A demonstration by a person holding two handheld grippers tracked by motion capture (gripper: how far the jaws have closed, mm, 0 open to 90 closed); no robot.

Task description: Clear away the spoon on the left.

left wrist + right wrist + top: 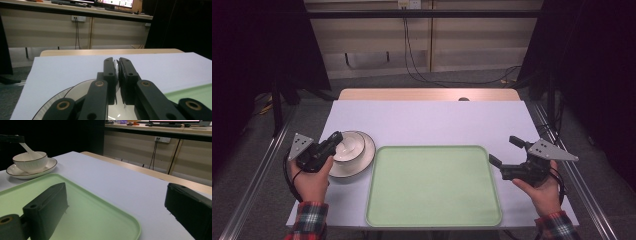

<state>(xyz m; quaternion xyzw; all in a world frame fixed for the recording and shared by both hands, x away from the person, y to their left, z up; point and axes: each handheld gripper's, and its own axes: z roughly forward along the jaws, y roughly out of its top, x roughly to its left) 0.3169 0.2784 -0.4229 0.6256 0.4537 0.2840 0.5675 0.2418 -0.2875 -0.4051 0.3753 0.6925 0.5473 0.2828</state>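
A white bowl (348, 146) stands on a white plate (362, 160) at the table's left, beside a light green tray (434, 185). My left gripper (334, 137) is over the bowl's left rim, shut on the handle of a white spoon (27, 148) that slants down into the bowl (30, 161). In the left gripper view the white spoon handle (116, 65) is pinched between the jaws of the left gripper (116, 62), above the plate (72, 91). My right gripper (504, 150) is open, just off the tray's right edge. In its own view the right gripper (115, 202) holds nothing, with the tray (75, 207) under its left jaw.
The tray has nothing on it. The white table top (427, 120) ends in a wooden strip at the far side. Metal rails run along both sides of the table, and cables lie on the floor behind.
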